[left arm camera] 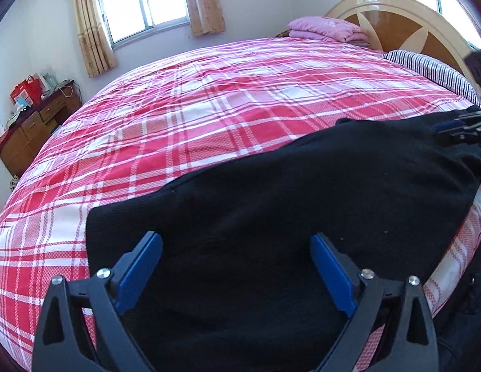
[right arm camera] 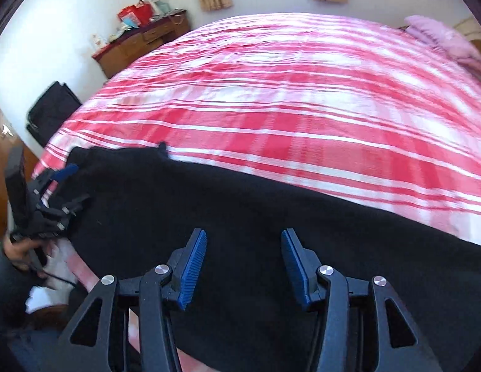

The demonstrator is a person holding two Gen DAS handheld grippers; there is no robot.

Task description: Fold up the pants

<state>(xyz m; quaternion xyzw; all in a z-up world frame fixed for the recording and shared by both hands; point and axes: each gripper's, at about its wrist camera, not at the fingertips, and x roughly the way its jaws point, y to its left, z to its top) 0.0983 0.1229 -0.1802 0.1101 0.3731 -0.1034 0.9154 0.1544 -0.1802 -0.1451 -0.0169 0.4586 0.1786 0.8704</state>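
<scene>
- Both tongs stood open over the cloth with nothing between their pads: the left gripper (left arm camera: 235, 268) was spread wide, the right gripper (right arm camera: 243, 266) about half as wide, and neither pinched any fabric.
- From the right wrist view the left gripper showed at the pants' left end, a person's hand (right arm camera: 21, 249) on its handle; whether its tips touched the cloth there could not be told.
- Black pants (left arm camera: 271, 201) lay flat along the near edge of the bed (left arm camera: 209, 99), on the red-and-white plaid cover, as one broad dark band running from the left end to the right.
- Judging by the look, the fabric was a soft, matte knit: light, limp, not slippery, nothing fragile. It would likely drape and sag from any single pinch, so a two-point hold seems wise.
- Best holds were probably the two near corners or the end hems, pads closing on the full thickness of layers so that none slides off during the fold.
- Seams and waistband could not be made out against the black.
- As for containers, a red bag (right arm camera: 136, 12) sat on a wooden desk (right arm camera: 138, 40) by the far wall; its contents were not visible.
- A folded pink blanket (left arm camera: 328, 29) rested near the headboard (left arm camera: 404, 28), well apart from the pants.
</scene>
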